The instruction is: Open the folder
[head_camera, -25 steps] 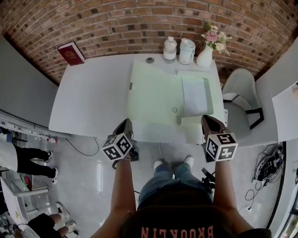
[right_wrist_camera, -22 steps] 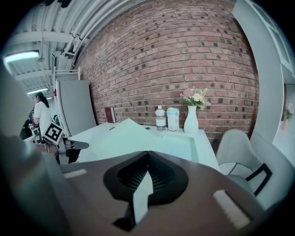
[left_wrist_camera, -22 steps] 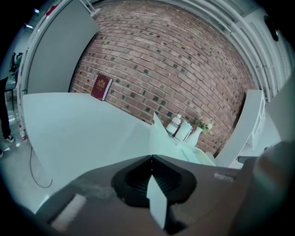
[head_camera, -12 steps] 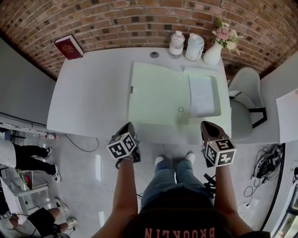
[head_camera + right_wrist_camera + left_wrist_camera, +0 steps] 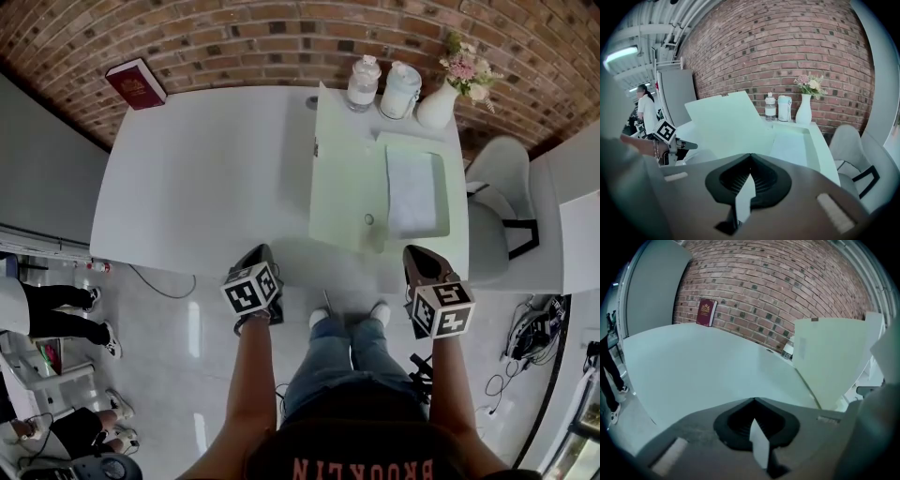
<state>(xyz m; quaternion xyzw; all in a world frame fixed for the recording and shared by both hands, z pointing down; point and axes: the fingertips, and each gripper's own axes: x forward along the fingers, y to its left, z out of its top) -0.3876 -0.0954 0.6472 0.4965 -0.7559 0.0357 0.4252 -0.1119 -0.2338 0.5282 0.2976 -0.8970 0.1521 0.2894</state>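
step: open, unfinished | folder (image 5: 349, 178) on table (image 5: 187, 169) R side, half-raised, not flat | L gripper (image 5: 257, 253) & R gripper (image 5: 418, 255) closed, empty, off near edge | next: I'd tip it over left

Red brick wall (image 5: 281, 37) behind white bench (image 5: 197, 187). Grey chair (image 5: 492, 169) at bench's right end, glossy grey floor (image 5: 159, 375) below. Ceiling pipes (image 5: 675, 18) and strip light (image 5: 621, 54) overhead
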